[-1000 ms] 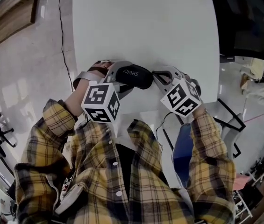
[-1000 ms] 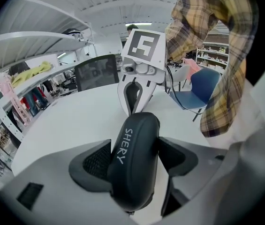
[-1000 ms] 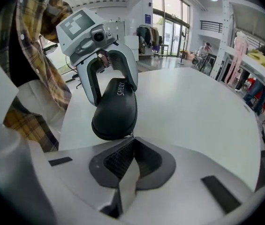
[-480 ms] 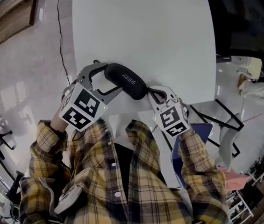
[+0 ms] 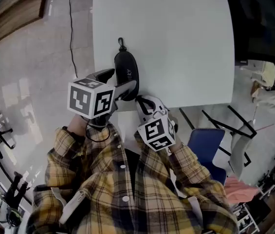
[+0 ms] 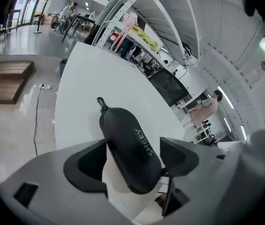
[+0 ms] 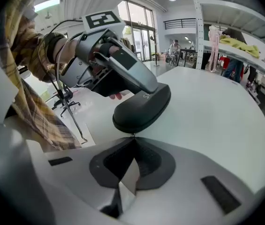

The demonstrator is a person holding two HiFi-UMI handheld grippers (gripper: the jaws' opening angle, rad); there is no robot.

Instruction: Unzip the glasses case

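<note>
A black zipped glasses case (image 5: pixel 126 72) lies on the white table (image 5: pixel 176 43) near its front left edge, long axis pointing away from me, with a small clip (image 5: pixel 121 45) at the far end. My left gripper (image 5: pixel 120 85) is shut on the near half of the glasses case (image 6: pixel 128 146), with one pad on each long side. My right gripper (image 5: pixel 140 101) is shut, and its tips (image 7: pixel 133 138) meet right at the near end of the glasses case (image 7: pixel 141 108). A thin zipper pull runs from that end into the tips.
A black office chair (image 5: pixel 261 23) stands beyond the table's right side and a blue chair (image 5: pixel 203 145) at its near right corner. A cable (image 5: pixel 70 23) trails on the floor to the left beside a wooden platform (image 5: pixel 10 13).
The case has turned from lying crosswise to pointing away from me. Both grippers shifted left toward the table's near edge, and the right gripper has come to the case's near end.
</note>
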